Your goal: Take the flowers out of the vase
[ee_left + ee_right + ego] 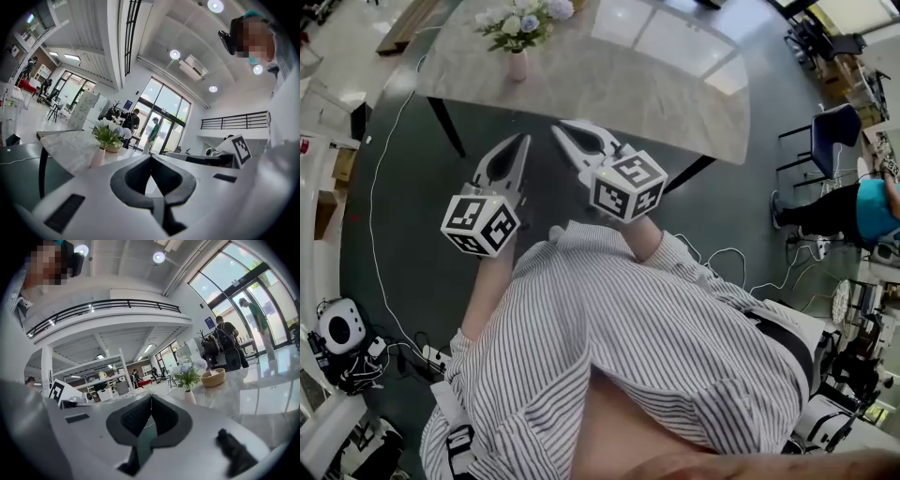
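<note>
The left gripper (525,139) and the right gripper (556,128) are held side by side in front of the person in the striped shirt (628,347). Both point towards the far side, and their tips are near the near edge of the marble-topped table (628,89), over the dark floor (412,234). In the left gripper view the left gripper's (151,157) fingers are brought fully together, tips meeting, with nothing between them. The right gripper view shows the same for the right gripper (151,396): its fingers are closed tip to tip and empty. The flowers (520,21), white and pale blue blooms with green leaves, stand upright in the small pale pink vase (517,66) at the far left part of the table, well apart from both grippers. From the left gripper the vase (97,157) and flowers (110,131) lie ahead and to the left. From the right gripper the vase (190,397) and flowers (187,373) lie ahead and to the right, with a wooden bowl (213,377) just beyond them on the tabletop. A white cable (380,253) trails across the floor on the left.
</note>
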The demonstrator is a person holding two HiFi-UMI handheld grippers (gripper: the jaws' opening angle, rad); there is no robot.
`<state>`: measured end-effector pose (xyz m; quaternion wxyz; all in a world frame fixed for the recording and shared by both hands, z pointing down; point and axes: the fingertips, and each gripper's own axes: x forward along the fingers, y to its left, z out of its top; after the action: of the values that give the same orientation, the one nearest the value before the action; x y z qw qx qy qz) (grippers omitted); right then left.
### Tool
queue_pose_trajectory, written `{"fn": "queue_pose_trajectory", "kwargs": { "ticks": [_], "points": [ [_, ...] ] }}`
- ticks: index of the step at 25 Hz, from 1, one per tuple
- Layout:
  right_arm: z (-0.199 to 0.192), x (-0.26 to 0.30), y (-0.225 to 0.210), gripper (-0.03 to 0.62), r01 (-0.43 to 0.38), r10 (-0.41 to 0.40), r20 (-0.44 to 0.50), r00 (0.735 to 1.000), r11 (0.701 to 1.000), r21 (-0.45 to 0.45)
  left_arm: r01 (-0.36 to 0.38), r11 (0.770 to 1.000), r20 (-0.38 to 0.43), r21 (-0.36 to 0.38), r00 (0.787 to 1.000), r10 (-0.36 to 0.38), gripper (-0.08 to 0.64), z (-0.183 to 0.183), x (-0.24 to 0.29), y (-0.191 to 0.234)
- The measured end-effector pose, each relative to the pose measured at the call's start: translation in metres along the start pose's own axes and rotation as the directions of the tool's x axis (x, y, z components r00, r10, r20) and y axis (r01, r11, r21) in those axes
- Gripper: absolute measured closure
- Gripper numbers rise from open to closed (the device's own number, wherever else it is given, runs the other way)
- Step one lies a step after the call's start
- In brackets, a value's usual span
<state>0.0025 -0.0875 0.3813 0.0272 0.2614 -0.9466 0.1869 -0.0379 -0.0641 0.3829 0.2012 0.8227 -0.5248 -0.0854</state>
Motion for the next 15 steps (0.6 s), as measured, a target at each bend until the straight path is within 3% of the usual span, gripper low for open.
{"fn": "queue_pose_trajectory", "kwargs": {
  "ticks": [15],
  "points": [
    [-0.012,0.012,-0.028,0.577,0.012,-0.009,-0.073,0.997,0.999,0.033,0.007,0.997,-0.04,-0.076,0.999,-0.01,0.551,-0.011,0.03,0.014]
  ]
}}
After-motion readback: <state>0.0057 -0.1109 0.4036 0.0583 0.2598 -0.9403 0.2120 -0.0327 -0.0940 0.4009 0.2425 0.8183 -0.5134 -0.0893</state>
